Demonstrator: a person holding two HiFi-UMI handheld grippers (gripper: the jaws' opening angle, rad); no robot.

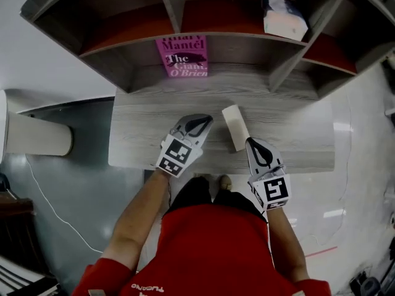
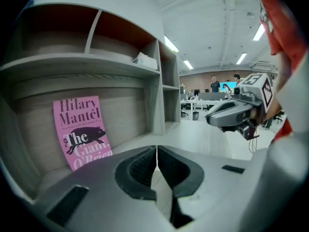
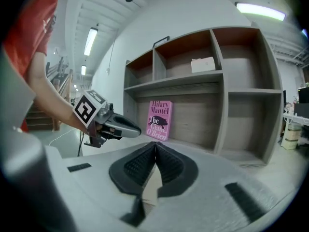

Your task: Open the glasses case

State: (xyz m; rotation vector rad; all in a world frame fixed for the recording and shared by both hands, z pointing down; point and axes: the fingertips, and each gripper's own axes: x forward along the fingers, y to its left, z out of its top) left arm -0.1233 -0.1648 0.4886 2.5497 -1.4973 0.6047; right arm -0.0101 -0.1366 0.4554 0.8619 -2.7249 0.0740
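The glasses case is a pale beige oblong box. It lies on the grey wooden desk, between my two grippers. My left gripper hovers just left of the case's far end, jaws shut and empty. My right gripper sits at the case's near right end, also shut with nothing in it. In the right gripper view a beige strip of the case shows below the closed jaws. In the left gripper view the closed jaws point toward the shelf, with the right gripper off to the right.
A wooden shelf unit stands at the back of the desk. A pink book leans in it, and a white packet lies on an upper shelf. A pale cylinder is left of the desk. A cable runs across the floor.
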